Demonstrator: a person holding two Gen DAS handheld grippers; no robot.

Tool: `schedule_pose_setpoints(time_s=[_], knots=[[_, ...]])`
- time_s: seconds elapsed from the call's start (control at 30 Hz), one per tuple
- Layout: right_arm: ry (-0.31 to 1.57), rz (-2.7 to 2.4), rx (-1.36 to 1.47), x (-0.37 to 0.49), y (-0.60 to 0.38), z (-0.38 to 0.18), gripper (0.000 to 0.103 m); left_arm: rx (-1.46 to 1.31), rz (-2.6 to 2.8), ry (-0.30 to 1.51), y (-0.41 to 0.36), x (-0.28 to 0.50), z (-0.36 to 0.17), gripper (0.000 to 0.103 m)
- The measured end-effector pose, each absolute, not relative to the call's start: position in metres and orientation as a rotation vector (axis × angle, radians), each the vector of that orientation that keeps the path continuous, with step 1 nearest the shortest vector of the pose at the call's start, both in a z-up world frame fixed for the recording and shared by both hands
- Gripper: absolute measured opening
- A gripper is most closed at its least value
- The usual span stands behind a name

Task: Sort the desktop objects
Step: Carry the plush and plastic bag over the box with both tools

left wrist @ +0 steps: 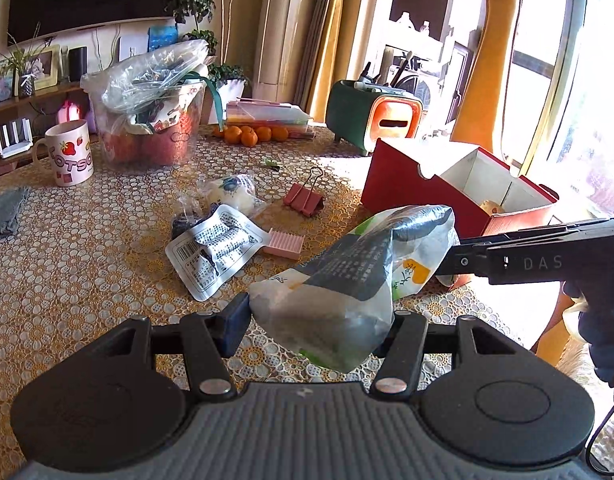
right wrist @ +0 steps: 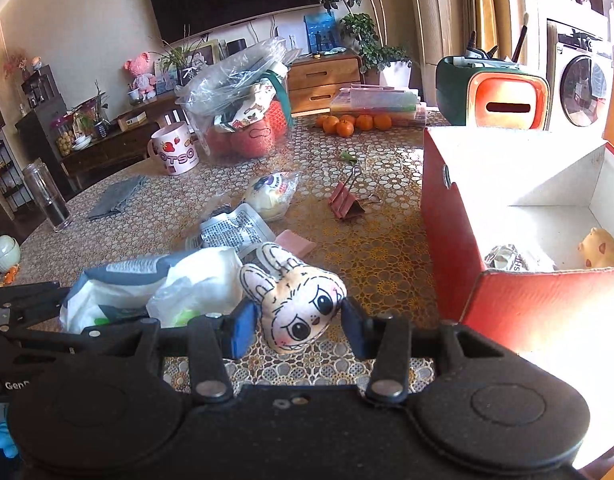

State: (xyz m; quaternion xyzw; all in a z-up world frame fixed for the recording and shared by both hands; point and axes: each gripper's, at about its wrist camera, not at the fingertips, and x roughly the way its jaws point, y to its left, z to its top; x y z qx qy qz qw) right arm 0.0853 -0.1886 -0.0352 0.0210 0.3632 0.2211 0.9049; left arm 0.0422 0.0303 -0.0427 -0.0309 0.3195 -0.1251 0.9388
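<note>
Snack bag (left wrist: 347,276) clamped in left tongs (left wrist: 319,320); rabbit plush (right wrist: 297,304) clamped in right tongs (right wrist: 297,322), beside red box (right wrist: 451,232).

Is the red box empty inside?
No, the right wrist view shows a little yellow toy animal and a crinkly silver packet lying inside the red box.

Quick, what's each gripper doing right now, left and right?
Left gripper: closed on a snack bag, held off the table.
Right gripper: closed on a bunny plush.
</note>
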Motion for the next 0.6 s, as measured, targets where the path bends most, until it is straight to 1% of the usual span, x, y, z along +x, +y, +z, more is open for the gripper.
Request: schedule_pose_setpoints(time_s=[0.6], knots=[[0.650, 0.449, 0.061, 0.068, -0.257, 0.004, 0.046, -0.061, -0.277, 0.598, -0.021, 0.043, -0.001, 0.057]])
